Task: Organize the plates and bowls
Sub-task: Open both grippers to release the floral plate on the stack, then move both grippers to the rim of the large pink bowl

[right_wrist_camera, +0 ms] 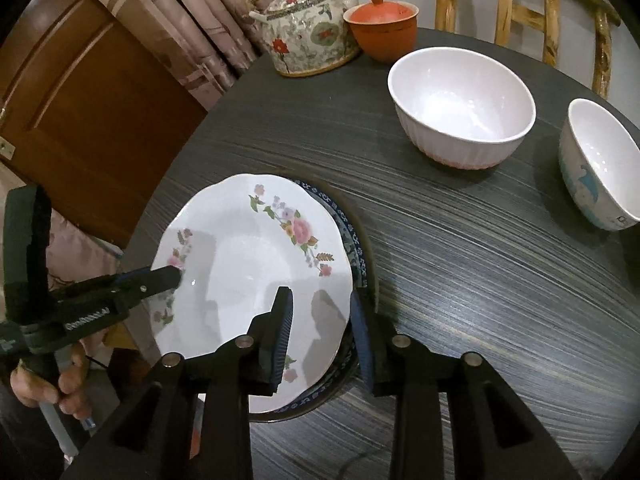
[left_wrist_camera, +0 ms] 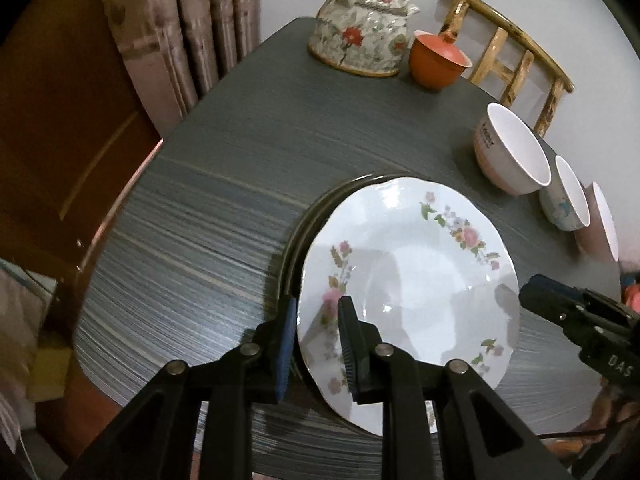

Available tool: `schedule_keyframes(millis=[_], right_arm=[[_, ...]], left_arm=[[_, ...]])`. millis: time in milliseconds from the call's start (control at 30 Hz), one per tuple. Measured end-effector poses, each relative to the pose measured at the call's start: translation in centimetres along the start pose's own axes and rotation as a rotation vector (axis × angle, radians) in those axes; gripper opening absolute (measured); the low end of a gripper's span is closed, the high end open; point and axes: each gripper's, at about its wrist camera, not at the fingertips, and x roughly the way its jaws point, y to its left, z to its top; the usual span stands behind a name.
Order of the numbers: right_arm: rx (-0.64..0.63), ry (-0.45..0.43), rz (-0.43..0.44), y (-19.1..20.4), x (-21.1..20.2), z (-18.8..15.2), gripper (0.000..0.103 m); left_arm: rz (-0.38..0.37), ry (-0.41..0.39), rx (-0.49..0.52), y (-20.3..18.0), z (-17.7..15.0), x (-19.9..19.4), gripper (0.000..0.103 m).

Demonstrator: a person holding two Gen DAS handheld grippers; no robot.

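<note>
Black jaws of both grippers stand parted, straddling opposite rims of the floral plate (left_wrist_camera: 408, 280) without pressing: left gripper (left_wrist_camera: 316, 344), right gripper (right_wrist_camera: 322, 328). Both point steeply down. Plate tops the stack; white bowl (right_wrist_camera: 460, 108) lies beyond.

The plate (right_wrist_camera: 248, 264) is glossy glazed china, as are the bowls (right_wrist_camera: 460, 104). The desk (right_wrist_camera: 480, 280) is matt, streaked grey laminate. The chair (left_wrist_camera: 516, 52) is lacquered bamboo; the curtain (left_wrist_camera: 180, 20) is cloth.
</note>
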Motion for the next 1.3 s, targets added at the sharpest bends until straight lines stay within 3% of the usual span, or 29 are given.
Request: schedule_keyframes(millis=[300,500,967,1300], right_arm=[[0.038,-0.035,0.04,-0.6,-1.9,-1.4,0.031],[0.067,-0.07,-0.009,-1.9,-3.3,-2.6,0.031],[0.115,-0.107,-0.11,-6.0,-7.9,-6.8,0.031],[0.186,-0.115,-0.149,-10.4,-11.1,-11.2,0.031]], left_arm=[[0.09,-0.113,0.028,-1.6,-0.3,-2.8,0.024],[0.063,-0.156,0.008,-3.0,-0.9,-4.7,0.028],[0.023,-0.136,-0.001,-9.2,-5.1,-6.0,0.028],[-0.06,-0.077,0.086,-15.9,-6.0,-5.9,0.028]])
